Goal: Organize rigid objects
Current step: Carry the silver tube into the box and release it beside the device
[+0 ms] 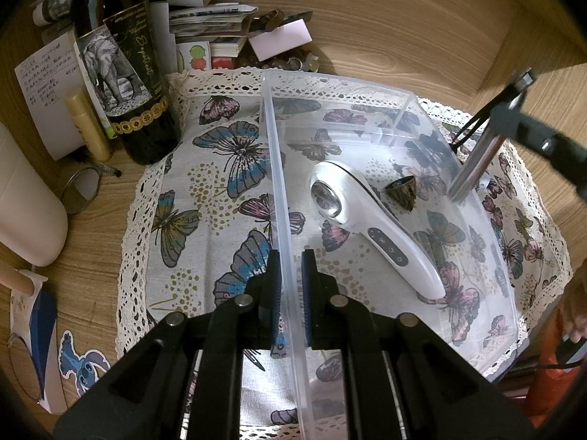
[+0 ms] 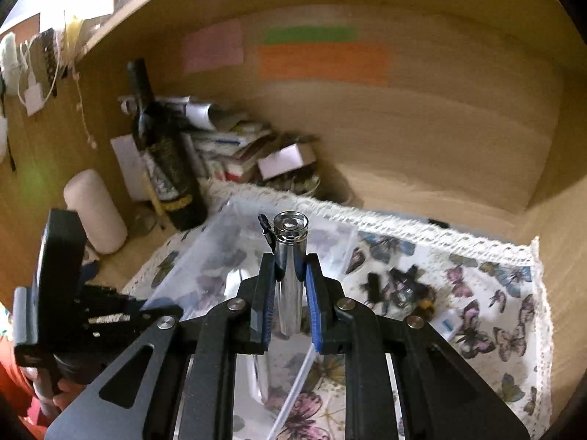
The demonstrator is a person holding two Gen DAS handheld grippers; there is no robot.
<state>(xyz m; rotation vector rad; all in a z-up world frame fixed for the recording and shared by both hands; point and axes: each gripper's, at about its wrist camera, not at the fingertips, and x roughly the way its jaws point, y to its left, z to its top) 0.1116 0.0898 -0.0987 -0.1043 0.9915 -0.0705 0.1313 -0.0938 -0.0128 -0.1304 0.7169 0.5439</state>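
The left gripper [image 1: 291, 293] pinches the thin wall of the clear plastic box [image 1: 273, 168]; the right gripper [image 2: 290, 293] pinches a shiny metal cylinder [image 2: 290, 256], tilted over the box, where a smooth white handheld device [image 1: 370, 227] lies

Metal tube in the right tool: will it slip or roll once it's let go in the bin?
The metal tube looks polished and smooth, so it may slide between the right tool's pads. Being round, it would probably roll on the clear bin's flat floor. It appears rigid, likely heavy for its size.
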